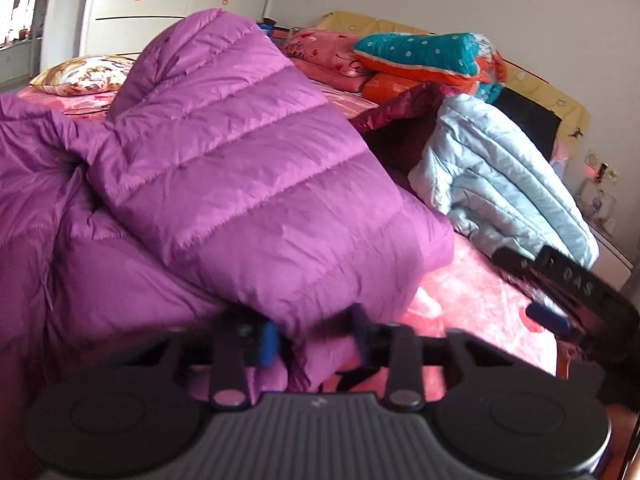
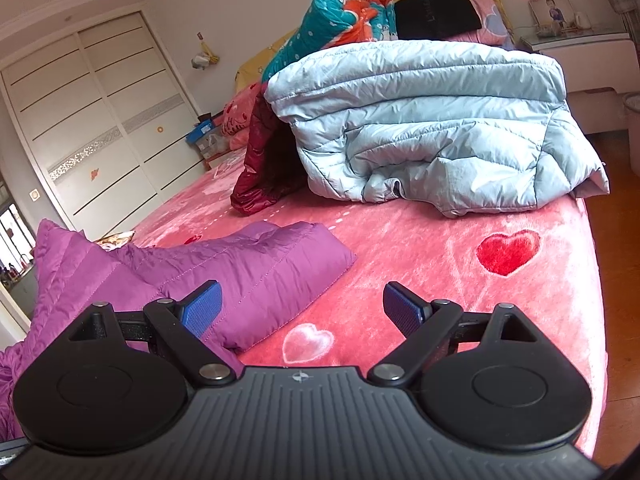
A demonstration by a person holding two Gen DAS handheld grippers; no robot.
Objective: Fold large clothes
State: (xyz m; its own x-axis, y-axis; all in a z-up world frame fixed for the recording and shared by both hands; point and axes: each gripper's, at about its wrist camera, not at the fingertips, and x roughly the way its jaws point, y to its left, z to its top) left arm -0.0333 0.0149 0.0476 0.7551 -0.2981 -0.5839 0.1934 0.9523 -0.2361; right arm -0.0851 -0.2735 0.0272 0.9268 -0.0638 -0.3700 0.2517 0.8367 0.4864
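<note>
A purple quilted down jacket [image 1: 240, 184] lies bunched on the pink heart blanket of the bed [image 2: 440, 280]. My left gripper [image 1: 315, 340] is low at the jacket's near edge, and its blue pads pinch a fold of the purple fabric. In the right wrist view a folded-over part of the same jacket [image 2: 256, 272] lies flat on the blanket. My right gripper [image 2: 303, 310] hovers open over the blanket, its left pad [image 2: 202, 308] just beside that purple part, with nothing between the pads. Its blue pad [image 1: 548, 317] also shows at the right of the left wrist view.
A folded pale blue jacket [image 2: 420, 128] lies on a dark red one [image 2: 260, 160] further up the bed. Teal and orange quilts [image 2: 344, 12] and a black item [image 2: 436, 10] sit by the headboard. Also around: floral pillow [image 1: 84, 74], wardrobe [image 2: 100, 120], nightstand [image 2: 580, 48], wooden floor [image 2: 616, 240].
</note>
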